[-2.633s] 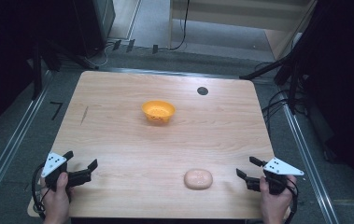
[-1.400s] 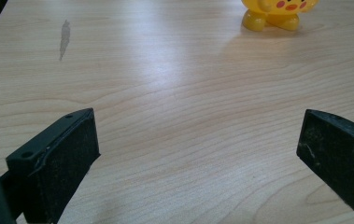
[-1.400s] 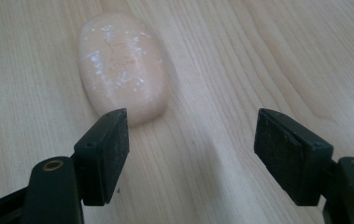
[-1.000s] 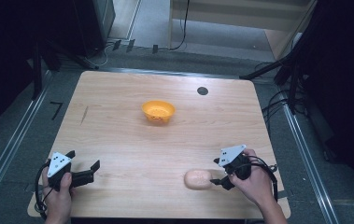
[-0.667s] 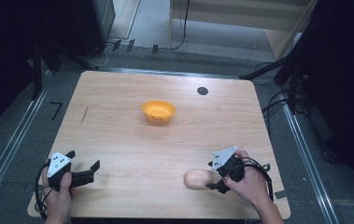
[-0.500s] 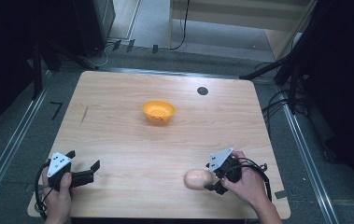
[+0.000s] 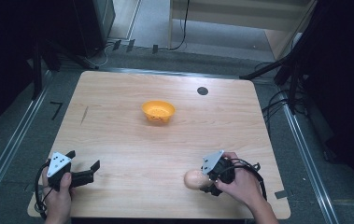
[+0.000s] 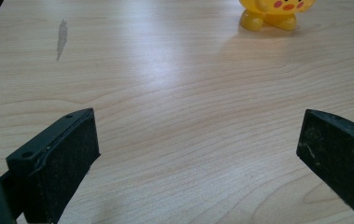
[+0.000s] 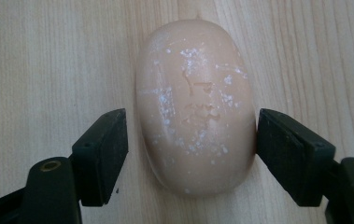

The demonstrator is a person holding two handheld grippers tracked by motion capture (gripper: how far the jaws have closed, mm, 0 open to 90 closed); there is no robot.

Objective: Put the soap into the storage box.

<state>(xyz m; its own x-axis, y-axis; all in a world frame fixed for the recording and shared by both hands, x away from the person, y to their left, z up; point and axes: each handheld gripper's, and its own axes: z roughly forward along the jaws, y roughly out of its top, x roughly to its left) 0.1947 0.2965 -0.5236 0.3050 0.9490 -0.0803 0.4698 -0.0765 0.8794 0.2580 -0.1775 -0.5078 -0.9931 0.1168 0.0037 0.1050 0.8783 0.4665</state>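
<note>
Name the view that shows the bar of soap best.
The right gripper view: the soap lies close up between the open fingers, its speckled top clear. The high view shows it small at the right gripper.

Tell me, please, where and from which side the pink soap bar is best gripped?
Grip the soap bar across its narrow middle, on the two long sides, coming from its end, as the right gripper does. It lies flat; its rounded ends would likely slip. One jaw looks to touch it; the other stands just clear.
</note>
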